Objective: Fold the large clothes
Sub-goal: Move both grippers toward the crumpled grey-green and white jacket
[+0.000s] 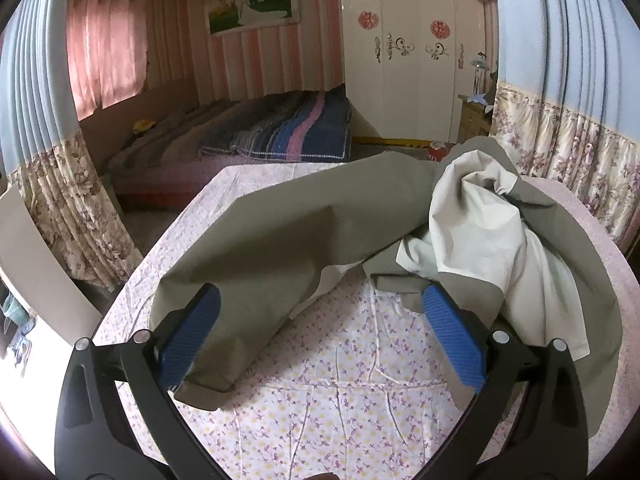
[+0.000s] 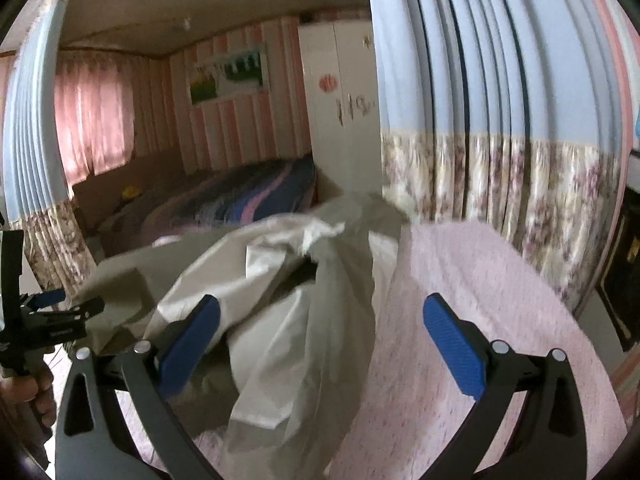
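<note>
A large olive-khaki garment (image 1: 288,228) with a cream lining (image 1: 476,224) lies crumpled across a round table covered with a floral cloth (image 1: 320,396). My left gripper (image 1: 320,336) is open just above the cloth, with the garment's near edge between its blue pads (image 1: 192,336). In the right wrist view the same garment (image 2: 280,304) shows bunched up with the lining outward. My right gripper (image 2: 320,340) is open over its right side and a pink textured cloth (image 2: 472,320). The left gripper (image 2: 52,312) shows at the far left, held by a hand.
Blue and floral curtains (image 1: 568,80) hang close on the right and on the left (image 1: 48,152). A bed with a striped blanket (image 1: 280,128) and a white wardrobe (image 1: 404,40) stand behind the table. A dark cabinet (image 2: 624,280) is at the far right.
</note>
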{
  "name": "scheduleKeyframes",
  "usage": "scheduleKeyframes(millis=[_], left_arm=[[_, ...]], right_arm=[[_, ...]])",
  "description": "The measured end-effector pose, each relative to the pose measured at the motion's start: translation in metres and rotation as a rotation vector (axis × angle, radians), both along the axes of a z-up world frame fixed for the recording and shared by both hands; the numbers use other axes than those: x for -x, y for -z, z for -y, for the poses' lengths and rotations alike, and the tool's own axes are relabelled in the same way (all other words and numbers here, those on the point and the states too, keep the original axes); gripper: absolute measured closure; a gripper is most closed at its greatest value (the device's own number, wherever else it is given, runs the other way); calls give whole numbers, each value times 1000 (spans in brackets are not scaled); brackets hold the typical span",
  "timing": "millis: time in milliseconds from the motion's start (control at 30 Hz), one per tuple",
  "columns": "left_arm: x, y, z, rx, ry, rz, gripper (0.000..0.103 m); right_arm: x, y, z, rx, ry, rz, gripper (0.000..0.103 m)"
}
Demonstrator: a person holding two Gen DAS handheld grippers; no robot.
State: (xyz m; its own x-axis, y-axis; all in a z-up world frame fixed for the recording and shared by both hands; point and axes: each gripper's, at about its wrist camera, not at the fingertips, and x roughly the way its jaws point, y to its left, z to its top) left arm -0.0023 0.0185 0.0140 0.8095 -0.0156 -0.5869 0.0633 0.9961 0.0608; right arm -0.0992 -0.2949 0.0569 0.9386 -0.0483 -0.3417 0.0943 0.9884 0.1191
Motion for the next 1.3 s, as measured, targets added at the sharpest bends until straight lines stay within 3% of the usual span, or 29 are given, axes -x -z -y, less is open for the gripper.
scheduleKeyframes(millis=[333,1300], left_arm=[[12,-6,3,1,6,19,3],[21,-4,0,6,-11,4,3]], right_arm=[[-7,-2,-1,-16,22,-78,2],[-5,9,10,14,58,-132,2]])
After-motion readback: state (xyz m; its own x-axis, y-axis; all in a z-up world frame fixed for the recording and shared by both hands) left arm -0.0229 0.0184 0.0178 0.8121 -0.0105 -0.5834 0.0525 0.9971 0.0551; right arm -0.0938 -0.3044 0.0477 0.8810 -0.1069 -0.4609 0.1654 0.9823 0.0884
